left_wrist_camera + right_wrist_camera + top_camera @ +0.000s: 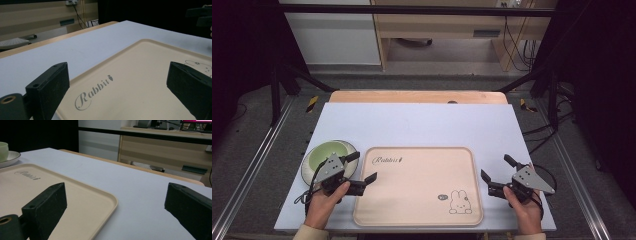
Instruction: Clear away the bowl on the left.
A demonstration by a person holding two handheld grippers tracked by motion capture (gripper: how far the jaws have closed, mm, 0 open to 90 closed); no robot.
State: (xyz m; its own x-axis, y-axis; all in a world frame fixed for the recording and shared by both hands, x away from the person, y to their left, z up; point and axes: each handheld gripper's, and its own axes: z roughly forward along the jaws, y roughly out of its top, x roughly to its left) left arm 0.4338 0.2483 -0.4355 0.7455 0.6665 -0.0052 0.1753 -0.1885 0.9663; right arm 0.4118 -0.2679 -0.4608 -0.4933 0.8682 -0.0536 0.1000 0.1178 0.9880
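while both claws gaped empty, the bowl (328, 156) sat just beyond the left claw (360, 168). the right claw (496, 168) was well apart from it, across the tray (412, 210).

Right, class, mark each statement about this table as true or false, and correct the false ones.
1. The tray carries a rabbit drawing. True.
2. The green bowl sits on the tray. False: it sits on a plate to the tray's left.
3. The left claw is shut on the bowl. False: it is open and holds nothing.
4. The right claw is open. True.
5. The tray lies on a white sheet. True.
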